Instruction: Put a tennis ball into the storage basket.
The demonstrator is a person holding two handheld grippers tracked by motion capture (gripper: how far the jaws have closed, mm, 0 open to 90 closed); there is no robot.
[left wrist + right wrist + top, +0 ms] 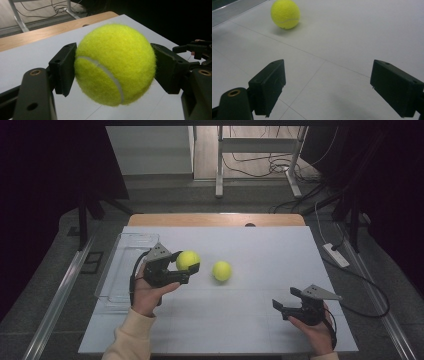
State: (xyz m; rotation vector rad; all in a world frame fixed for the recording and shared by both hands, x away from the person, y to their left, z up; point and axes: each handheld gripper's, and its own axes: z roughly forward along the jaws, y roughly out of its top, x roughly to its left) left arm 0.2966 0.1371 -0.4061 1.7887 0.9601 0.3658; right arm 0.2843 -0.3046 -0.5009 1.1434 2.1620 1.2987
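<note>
A yellow tennis ball (pixel 187 260) hangs above the white table, clamped between the two black jaws of my left gripper (pixel 186 266). In the left gripper view that ball (pixel 115 65) sits between both pads, which press on its sides. A second tennis ball (pixel 221 270) rests on the table just right of the held one, and it lies at the upper left in the right gripper view (pixel 285 14). My right gripper (pixel 286 305) hovers low at the table's front right, open, with nothing between its jaws (pixel 329 87).
A clear plastic bin (pixel 125 270) stands along the left edge of the white table (pixel 250 320), beside the left hand. Beyond the far wooden edge are a metal frame's legs (pixel 219 165) and cables on the floor. A white power strip (pixel 336 255) lies right of the table.
</note>
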